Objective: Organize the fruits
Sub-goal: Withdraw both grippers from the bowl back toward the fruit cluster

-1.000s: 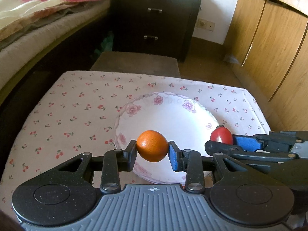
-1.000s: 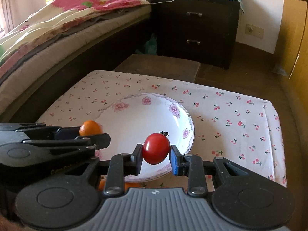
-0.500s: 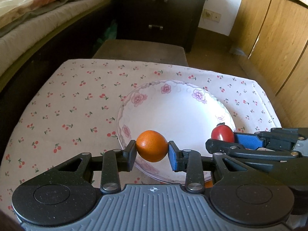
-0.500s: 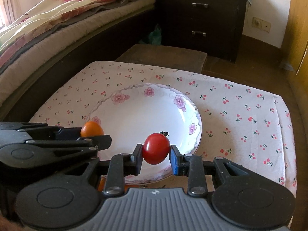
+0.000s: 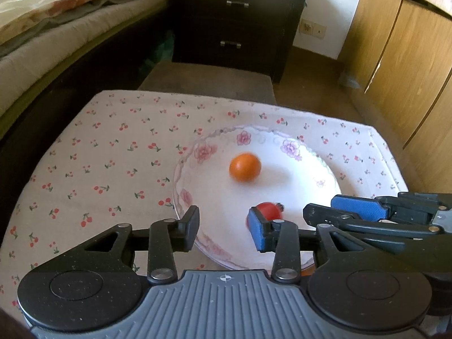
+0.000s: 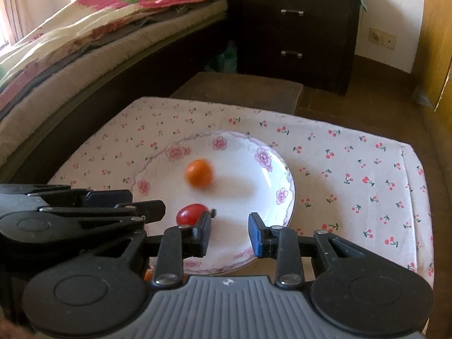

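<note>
A small orange (image 5: 244, 167) (image 6: 198, 176), motion-blurred, lies free in the middle of the white flowered plate (image 5: 299, 189) (image 6: 254, 189). A red cherry tomato (image 5: 267, 210) (image 6: 189, 214) lies on the plate's near part. My left gripper (image 5: 223, 220) hovers over the plate's near rim, its jaws opening with nothing between them. The tomato shows just behind its right pad. My right gripper (image 6: 229, 226) stands open and empty beside it, the tomato just past its left fingertip.
The plate rests on a cherry-print cloth (image 5: 113, 155) covering a low table. A bed (image 6: 84, 42) runs along the left, a dark nightstand (image 5: 237, 25) stands behind and wooden cupboards (image 5: 409, 70) on the right. An orange scrap (image 6: 148, 275) peeks out under the plate's near edge.
Both grippers have let go: the orange left my left gripper and the tomato left my right one. Both fruits now lie on the plate, and both pairs of jaws stand apart.
</note>
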Demonstrator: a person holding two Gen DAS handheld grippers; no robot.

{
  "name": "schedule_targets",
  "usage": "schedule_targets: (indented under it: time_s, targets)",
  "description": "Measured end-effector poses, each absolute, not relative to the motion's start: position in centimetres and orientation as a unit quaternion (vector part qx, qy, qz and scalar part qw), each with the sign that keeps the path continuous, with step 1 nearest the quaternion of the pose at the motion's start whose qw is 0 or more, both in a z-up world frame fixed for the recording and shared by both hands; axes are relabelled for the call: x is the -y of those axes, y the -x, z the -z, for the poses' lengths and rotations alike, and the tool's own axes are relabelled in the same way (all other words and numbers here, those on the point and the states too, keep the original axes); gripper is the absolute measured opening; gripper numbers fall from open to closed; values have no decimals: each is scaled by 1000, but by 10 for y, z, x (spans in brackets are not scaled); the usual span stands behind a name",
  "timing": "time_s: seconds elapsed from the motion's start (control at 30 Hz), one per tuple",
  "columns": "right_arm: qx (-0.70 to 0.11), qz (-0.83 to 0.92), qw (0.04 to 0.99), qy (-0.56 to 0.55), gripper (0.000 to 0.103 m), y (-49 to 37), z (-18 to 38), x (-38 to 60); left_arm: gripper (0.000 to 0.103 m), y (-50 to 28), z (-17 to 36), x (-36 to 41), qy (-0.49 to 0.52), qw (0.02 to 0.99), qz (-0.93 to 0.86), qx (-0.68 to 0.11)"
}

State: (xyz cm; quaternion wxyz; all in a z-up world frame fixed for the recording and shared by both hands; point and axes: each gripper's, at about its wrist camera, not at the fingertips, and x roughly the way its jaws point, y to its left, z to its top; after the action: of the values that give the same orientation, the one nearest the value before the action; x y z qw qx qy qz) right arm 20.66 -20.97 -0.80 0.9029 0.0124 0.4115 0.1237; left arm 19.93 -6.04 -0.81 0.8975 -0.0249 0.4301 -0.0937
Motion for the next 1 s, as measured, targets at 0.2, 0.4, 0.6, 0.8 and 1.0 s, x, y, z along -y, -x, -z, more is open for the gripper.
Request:
schedule_targets:
  time_s: [0.2, 0.4, 0.6, 0.8, 1.0]
  targets:
    - [-400, -125, 908, -16, 32, -197, -4, 210, 53, -192, -3, 56, 29, 903, 97, -417]
    - [-391, -124, 912, -19, 32, -181, -16, 210, 56, -181, -12, 47, 30, 907, 96, -408]
    - [-394, -116, 911, -32, 32, -165, -19, 215, 57, -168, -18, 33, 36, 908, 91, -407]
    - [-397, -124, 909, -36, 32, -146, -18, 211, 58, -152, -22, 22, 38, 907, 90, -409]
    - [-410, -127, 903, -33, 32, -134, -10, 208, 59, -143, -19, 12, 34, 905, 88, -415]
